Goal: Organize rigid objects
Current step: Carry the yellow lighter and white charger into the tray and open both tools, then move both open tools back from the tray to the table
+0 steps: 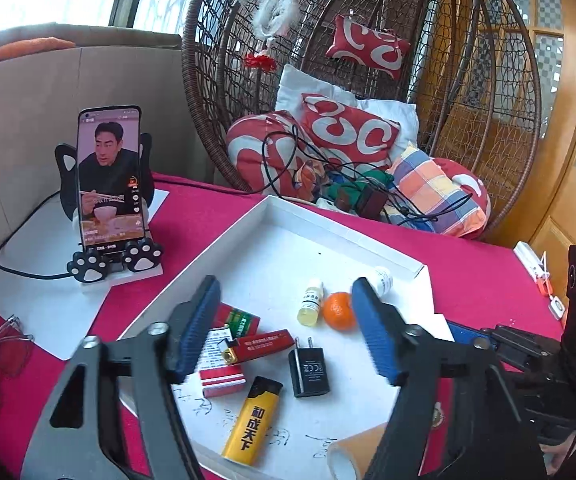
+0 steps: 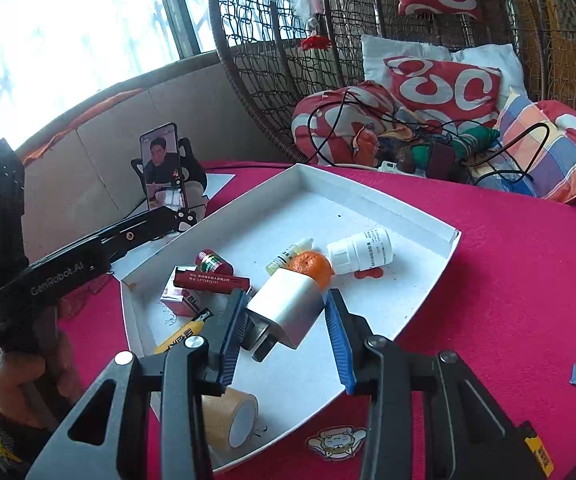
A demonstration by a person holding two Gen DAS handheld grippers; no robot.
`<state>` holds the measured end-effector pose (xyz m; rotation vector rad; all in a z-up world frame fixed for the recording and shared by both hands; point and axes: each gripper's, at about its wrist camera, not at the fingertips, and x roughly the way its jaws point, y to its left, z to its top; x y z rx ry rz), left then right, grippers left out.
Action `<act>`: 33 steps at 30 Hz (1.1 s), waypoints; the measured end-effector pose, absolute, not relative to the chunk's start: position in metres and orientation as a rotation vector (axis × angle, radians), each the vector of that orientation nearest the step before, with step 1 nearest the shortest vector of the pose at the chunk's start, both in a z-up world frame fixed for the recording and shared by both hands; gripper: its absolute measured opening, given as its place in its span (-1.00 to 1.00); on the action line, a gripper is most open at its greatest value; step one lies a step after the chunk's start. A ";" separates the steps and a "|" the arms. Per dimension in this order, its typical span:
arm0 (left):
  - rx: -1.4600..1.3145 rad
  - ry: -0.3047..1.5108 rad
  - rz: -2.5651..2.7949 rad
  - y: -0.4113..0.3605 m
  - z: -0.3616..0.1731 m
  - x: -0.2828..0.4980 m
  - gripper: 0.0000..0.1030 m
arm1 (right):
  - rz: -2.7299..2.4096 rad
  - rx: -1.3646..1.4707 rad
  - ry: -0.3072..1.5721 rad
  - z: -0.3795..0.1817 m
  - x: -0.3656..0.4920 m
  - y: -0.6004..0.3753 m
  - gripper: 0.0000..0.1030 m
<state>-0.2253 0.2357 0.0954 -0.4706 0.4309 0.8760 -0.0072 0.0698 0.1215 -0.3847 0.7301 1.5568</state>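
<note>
Magenta-clothed table [image 2: 507,264], white tray [image 1: 343,232], wicker chair [image 1: 467,80], perhaps glasses [image 1: 4,348].

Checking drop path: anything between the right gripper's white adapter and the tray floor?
A dark thing sits right under the white adapter, identity unclear; orange just behind. Tray floor to its right is bare.

desk cloth [image 2: 487,264]: magenta fabric, matt, slightly napped
tray [image 2: 371,196]: white card, matt
adapter [image 2: 288,312]: white plastic, satin, metal prongs
lighter [image 1: 248,420]: yellow plastic, glossy
hanging chair [image 1: 224,92], at 12 o'clock: woven brown wicker, rough
tape roll [image 2: 232,416]: tan paper, matt
</note>
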 end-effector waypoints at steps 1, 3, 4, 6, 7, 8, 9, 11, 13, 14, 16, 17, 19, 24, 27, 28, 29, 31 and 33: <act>-0.454 0.432 0.899 0.234 0.094 -0.226 0.68 | 1.545 -0.391 0.728 0.118 -0.011 0.072 -0.20; -0.436 0.448 0.933 0.233 0.091 -0.227 0.70 | 1.538 -0.387 0.725 0.115 -0.014 0.073 -0.14; -0.431 0.458 0.948 0.233 0.089 -0.228 0.78 | 1.528 -0.385 0.721 0.114 -0.015 0.072 -0.06; -0.425 0.472 0.973 0.233 0.086 -0.228 1.00 | 1.510 -0.386 0.695 0.114 -0.015 0.068 0.52; -0.424 0.475 0.980 0.233 0.085 -0.228 1.00 | 1.504 -0.383 0.687 0.114 -0.014 0.066 0.68; -0.425 0.477 0.987 0.233 0.084 -0.229 1.00 | 1.498 -0.375 0.685 0.115 -0.013 0.063 0.85; -0.427 0.480 0.992 0.234 0.084 -0.229 1.00 | 1.491 -0.364 0.688 0.116 -0.011 0.062 1.00; -0.430 0.482 0.997 0.234 0.084 -0.230 1.00 | 1.482 -0.335 0.696 0.118 -0.006 0.054 1.00; -0.429 0.482 0.997 0.233 0.085 -0.229 1.00 | 1.474 -0.304 0.703 0.121 0.000 0.046 1.00; -0.428 0.480 0.997 0.231 0.085 -0.229 1.00 | 1.470 -0.284 0.706 0.123 0.003 0.041 1.00; -0.425 0.476 0.993 0.229 0.087 -0.230 1.00 | 1.464 -0.236 0.706 0.129 0.010 0.030 1.00; -0.422 0.474 0.991 0.228 0.088 -0.229 1.00 | 1.459 -0.208 0.700 0.134 0.014 0.023 1.00; -0.420 0.467 0.986 0.226 0.090 -0.229 1.00 | 1.440 -0.142 0.664 0.144 0.024 0.005 1.00; -0.414 0.446 0.954 0.217 0.096 -0.226 1.00 | 1.344 0.076 0.431 0.186 0.048 -0.063 1.00; -0.393 0.426 0.896 0.207 0.103 -0.221 1.00 | 1.275 0.231 0.258 0.215 0.062 -0.114 1.00; -0.384 0.421 0.866 0.203 0.106 -0.217 1.00 | 1.254 0.267 0.219 0.221 0.067 -0.128 1.00; -0.377 0.419 0.828 0.198 0.108 -0.212 1.00 | 1.228 0.290 0.195 0.227 0.072 -0.139 1.00; -0.376 0.423 0.729 0.185 0.110 -0.198 1.00 | 1.165 0.316 0.176 0.233 0.085 -0.154 1.00; -0.373 0.450 0.611 0.166 0.108 -0.178 1.00 | 1.121 0.335 0.181 0.231 0.100 -0.166 1.00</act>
